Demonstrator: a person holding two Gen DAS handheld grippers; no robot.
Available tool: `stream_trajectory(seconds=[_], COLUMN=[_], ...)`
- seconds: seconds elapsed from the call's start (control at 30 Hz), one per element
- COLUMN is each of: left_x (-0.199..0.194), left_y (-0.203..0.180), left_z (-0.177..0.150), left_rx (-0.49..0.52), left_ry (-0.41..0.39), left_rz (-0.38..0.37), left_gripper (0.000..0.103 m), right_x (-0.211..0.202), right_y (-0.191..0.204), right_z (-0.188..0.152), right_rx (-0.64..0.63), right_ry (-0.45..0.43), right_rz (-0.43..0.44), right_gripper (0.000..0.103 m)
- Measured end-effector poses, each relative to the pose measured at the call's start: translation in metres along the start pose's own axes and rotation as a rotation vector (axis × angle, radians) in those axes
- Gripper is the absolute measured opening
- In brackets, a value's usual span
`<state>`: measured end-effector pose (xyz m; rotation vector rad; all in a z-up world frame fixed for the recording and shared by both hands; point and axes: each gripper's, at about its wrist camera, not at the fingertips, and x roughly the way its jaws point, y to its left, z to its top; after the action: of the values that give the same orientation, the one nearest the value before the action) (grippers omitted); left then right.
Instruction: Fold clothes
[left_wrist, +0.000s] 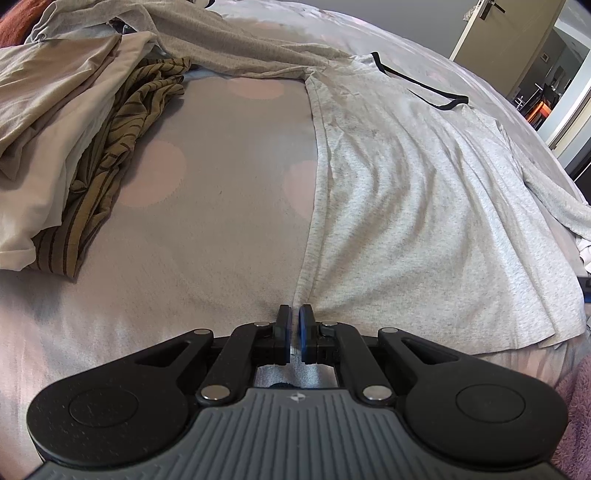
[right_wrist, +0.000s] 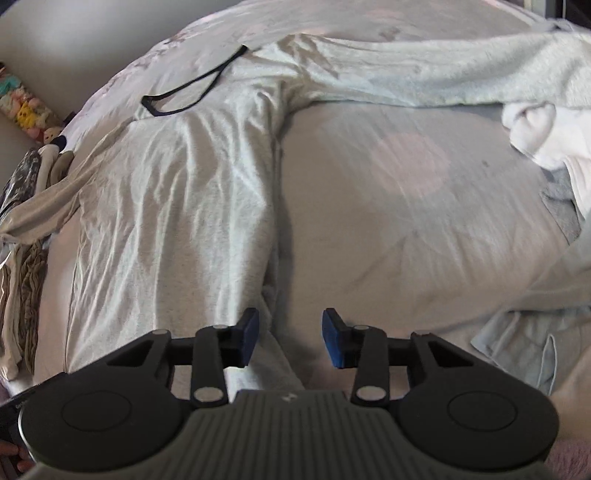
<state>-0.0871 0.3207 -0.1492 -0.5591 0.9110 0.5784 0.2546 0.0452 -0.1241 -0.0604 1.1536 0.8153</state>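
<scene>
Your left gripper (left_wrist: 294, 325) has its blue-padded jaws pressed together on the near hem corner of the pale grey long-sleeved jersey top with a black-trimmed neckline (left_wrist: 424, 192), a sliver of fabric showing between the pads. Your right gripper (right_wrist: 290, 339) hangs with its jaws spread wide, straddling the top's other side edge near the hem without gripping it. The top lies flat and lengthways on the grey bedcover with faded pink dots (left_wrist: 221, 184), neckline far from you, one sleeve trailing off toward the heap of cream and brown-striped clothes (left_wrist: 85, 147), the other stretched across the bed in the right view. If you mean to carry the hem up or fold a side inward, settle the right jaws on that edge level with the left pinch, take both layers, and lift the two corners together so the body does not skew; keep the cloth taut between them and low over the bed. How much fabric the left pads truly hold is hidden behind them. The sleeve ends run out of frame or under other laundry, and whether the top's underside is smooth cannot be made out.
</scene>
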Motion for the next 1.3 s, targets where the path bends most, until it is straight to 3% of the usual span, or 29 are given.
stream_trajectory(seconds=[0.2, 0.3, 0.43, 0.6, 0.77, 0.93, 1.0, 1.03, 1.3], left_x=[0.000, 0.000, 0.001, 0.001, 0.000, 0.000, -0.001, -0.002, -0.045], left_y=[-0.001, -0.001, -0.001, 0.000, 0.000, 0.000, -0.001, -0.001, 0.003], left_z=[-0.001, -0.001, -0.001, 0.000, -0.001, -0.002, -0.002, -0.002, 0.015], left_rx=[0.006, 0.006, 0.005, 0.002, -0.004, -0.007, -0.012, -0.016, -0.072], left_ry=[-0.001, -0.003, -0.002, -0.003, -0.005, -0.009, -0.016, -0.022, -0.124], left_rz=[0.006, 0.005, 0.002, -0.005, -0.010, -0.010, -0.013, -0.019, -0.149], left_gripper=[0.003, 0.003, 0.003, 0.003, 0.003, 0.003, 0.003, 0.003, 0.002], right_x=[0.035, 0.036, 0.012, -0.011, -0.002, 0.017, 0.019, 0.019, -0.049], right_y=[0.044, 0.051, 0.034, 0.012, 0.007, 0.004, 0.008, 0.010, -0.010], right_z=[-0.009, -0.012, -0.013, -0.019, -0.028, -0.033, -0.035, -0.036, -0.025], right_rx=[-0.098, -0.116, -0.031, 0.101, 0.144, 0.157, 0.131, 0.115, 0.222], right_ry=[0.063, 0.046, -0.029, -0.058, 0.012, 0.111, 0.116, 0.114, -0.084], right_rz=[0.081, 0.102, 0.146, 0.085, 0.039, 0.058, 0.054, 0.049, 0.116], right_gripper=[0.043, 0.044, 0.044, 0.042, 0.042, 0.042, 0.026, 0.003, 0.002])
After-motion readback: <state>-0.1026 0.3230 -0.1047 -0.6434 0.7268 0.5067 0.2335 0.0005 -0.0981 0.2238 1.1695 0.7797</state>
